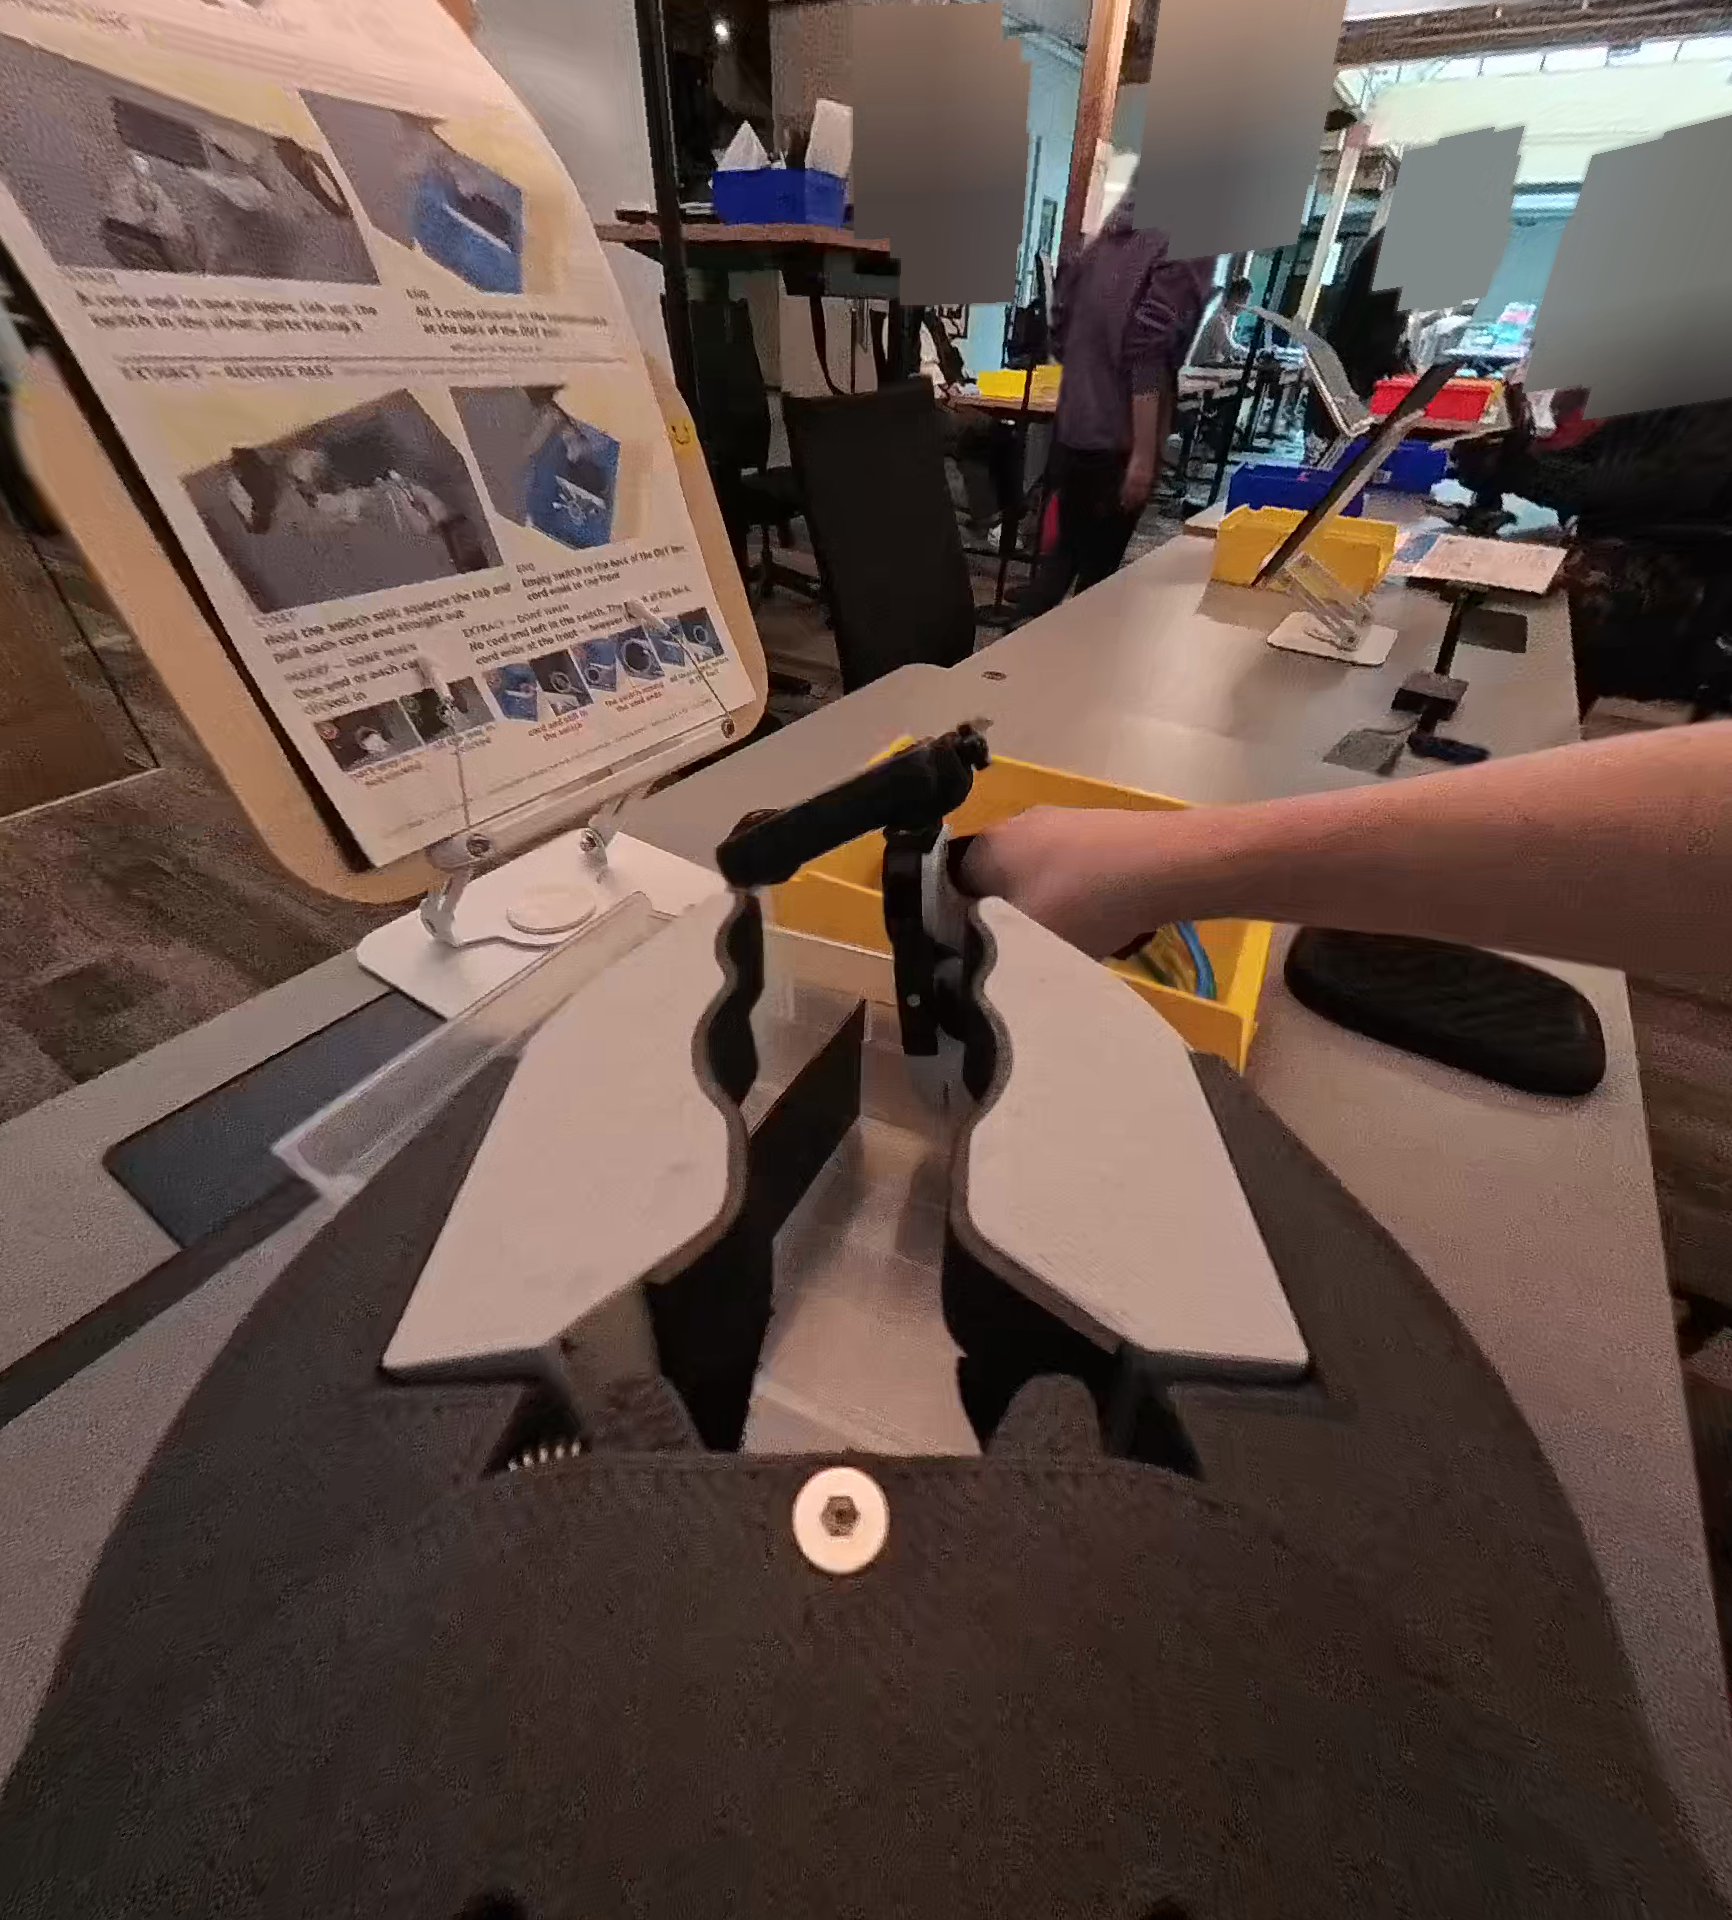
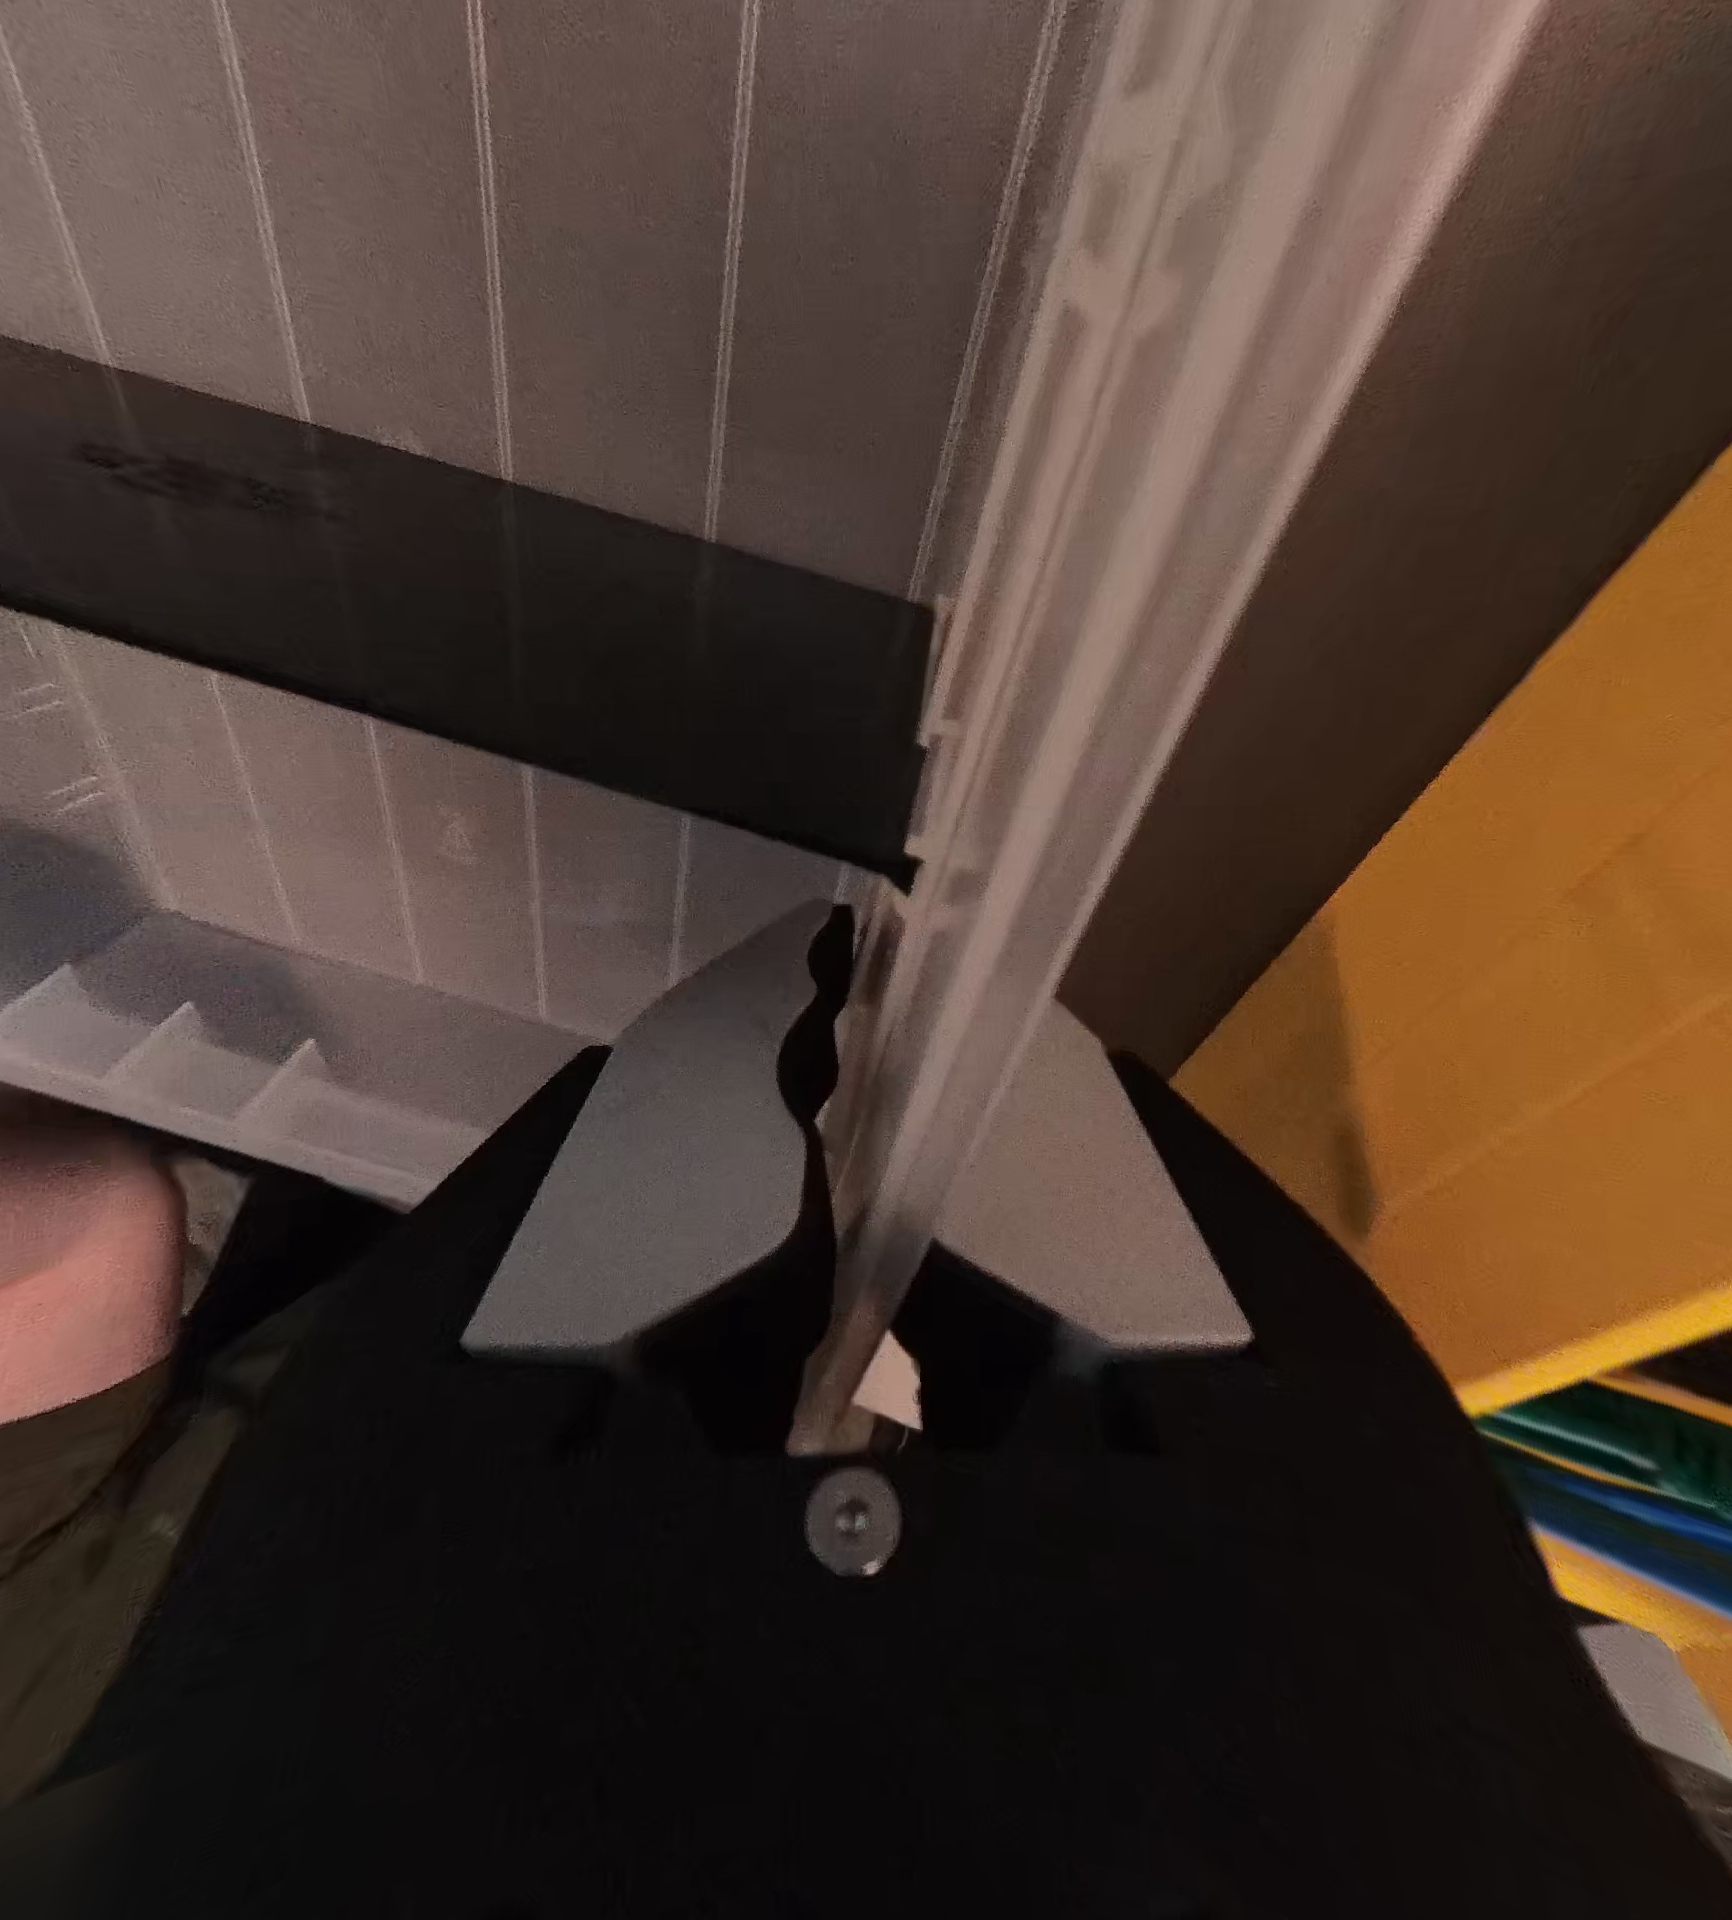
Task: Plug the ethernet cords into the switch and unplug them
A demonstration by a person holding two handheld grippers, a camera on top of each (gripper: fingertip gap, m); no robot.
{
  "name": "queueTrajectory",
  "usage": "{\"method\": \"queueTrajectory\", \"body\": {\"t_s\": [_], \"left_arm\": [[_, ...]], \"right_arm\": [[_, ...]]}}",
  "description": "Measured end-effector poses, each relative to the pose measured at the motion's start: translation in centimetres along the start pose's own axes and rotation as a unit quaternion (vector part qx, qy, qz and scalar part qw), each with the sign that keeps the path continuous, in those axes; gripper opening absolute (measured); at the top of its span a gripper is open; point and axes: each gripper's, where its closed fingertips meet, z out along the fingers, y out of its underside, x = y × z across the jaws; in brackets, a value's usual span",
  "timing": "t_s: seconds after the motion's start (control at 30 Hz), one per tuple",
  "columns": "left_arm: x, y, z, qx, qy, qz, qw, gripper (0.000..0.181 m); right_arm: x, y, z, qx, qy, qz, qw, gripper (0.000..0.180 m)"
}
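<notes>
My right gripper (image 2: 929, 966) is shut on the rim wall of a clear plastic bin (image 2: 1028, 727). In the left wrist view it (image 1: 929, 987) points down onto that rim, held by a person's hand (image 1: 1070, 883). My left gripper (image 1: 862, 914) is open over the same clear bin (image 1: 467, 1049), and nothing is pressed between its pads. A yellow bin (image 1: 1080, 800) just behind holds coloured ethernet cords (image 1: 1189, 961). They also show in the right wrist view (image 2: 1651, 1496). No switch is visible in either view. A black band (image 2: 426, 603) shows through the bin's wall.
An instruction sheet on a white stand (image 1: 374, 416) stands at the left. A black padded rest (image 1: 1444, 1018) lies right of the yellow bin (image 2: 1568, 935). A dark mat (image 1: 218, 1143) lies under the clear bin. A thumb (image 2: 31, 1278) is at the lower left. Desks, chairs and people are behind. The tips of one gripper are about 30 cm away from the tips of the other.
</notes>
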Motion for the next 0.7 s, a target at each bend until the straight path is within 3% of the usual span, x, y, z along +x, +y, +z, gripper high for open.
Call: {"method": "queueTrajectory", "body": {"t_s": [0.17, 0.27, 0.37, 0.43, 0.53, 0.6, 0.7], "left_arm": [[-0.8, -4.2, -5.0, 0.050, -0.077, 0.012, 0.996, 0.048], [-0.5, -6.1, -7.3, 0.071, -0.104, 0.003, 0.992, 0.055], [-0.5, -5.3, -7.2, 0.047, -0.123, -0.040, 0.990, 0.069], [0.3, -2.8, -5.0, -0.005, -0.103, -0.069, 0.992, 0.071], [2.5, 2.2, 1.6, -0.082, -0.042, -0.145, 0.985, 0.072], [5.5, 5.4, 7.1, -0.115, 0.019, -0.194, 0.974, 0.065], [8.8, 10.3, 14.1, -0.176, 0.038, -0.220, 0.959, 0.070]], "right_arm": [[-1.3, 0.5, -4.7, 0.004, -0.066, -0.019, 0.998, 0.003], [-1.0, 1.1, -9.9, 0.029, -0.096, -0.037, 0.994, 0.003], [1.2, 2.8, -15.8, 0.061, -0.123, -0.043, 0.990, 0.003], [4.2, 4.5, -19.5, 0.088, -0.124, -0.039, 0.988, 0.003], [10.5, 7.8, -23.5, 0.130, -0.104, -0.013, 0.986, 0.002], [15.6, 10.0, -25.0, 0.155, -0.083, 0.019, 0.984, 0.004], [22.9, 13.6, -24.9, 0.171, -0.059, 0.068, 0.981, 0.003]]}}
